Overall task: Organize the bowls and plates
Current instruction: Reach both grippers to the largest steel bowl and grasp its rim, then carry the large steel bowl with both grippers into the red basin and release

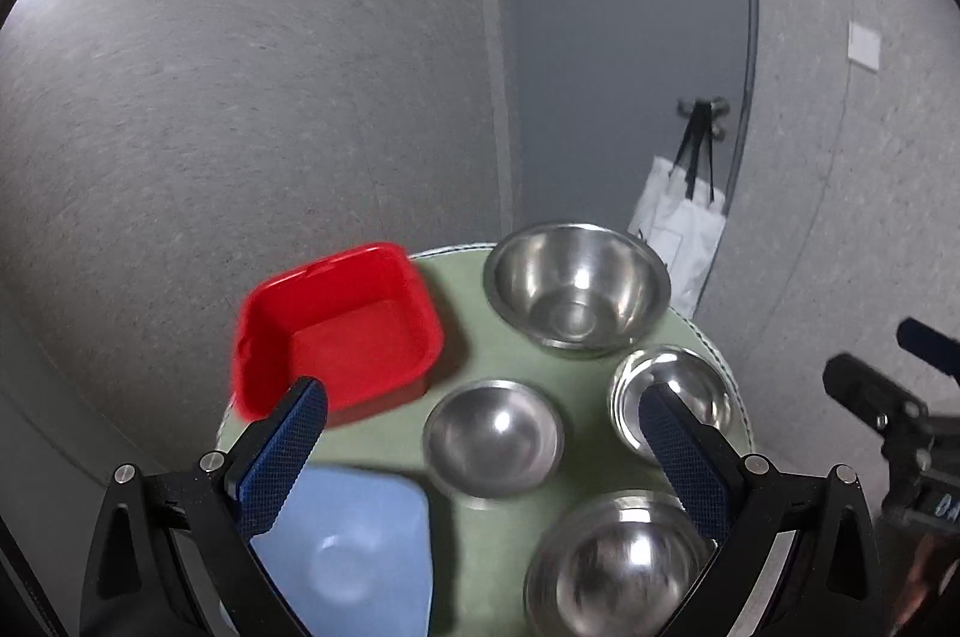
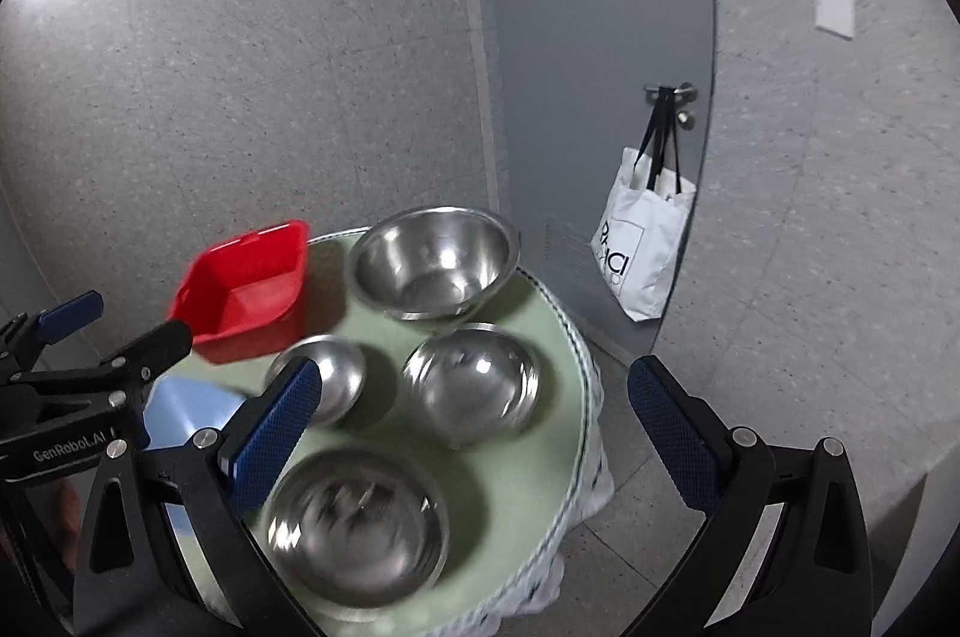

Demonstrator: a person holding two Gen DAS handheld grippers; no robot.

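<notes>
A small round green table (image 1: 480, 355) carries a red square bowl (image 1: 342, 331), a pale blue square bowl (image 1: 354, 559) and several steel bowls: a large one at the back (image 1: 576, 289), a small one in the middle (image 1: 492, 436), one at the right (image 1: 678, 397) and one at the front (image 1: 618, 571). My left gripper (image 1: 480, 433) is open above the middle bowl. My right gripper (image 2: 474, 409) is open above the right side of the table (image 2: 540, 313). The red bowl (image 2: 246, 289) and large steel bowl (image 2: 435, 265) show there too.
A grey door (image 2: 600, 36) stands behind the table, with a white tote bag (image 2: 642, 241) hanging from its handle. Grey speckled floor (image 2: 240, 66) surrounds the table. The left gripper's body (image 2: 72, 397) shows at the left of the right wrist view.
</notes>
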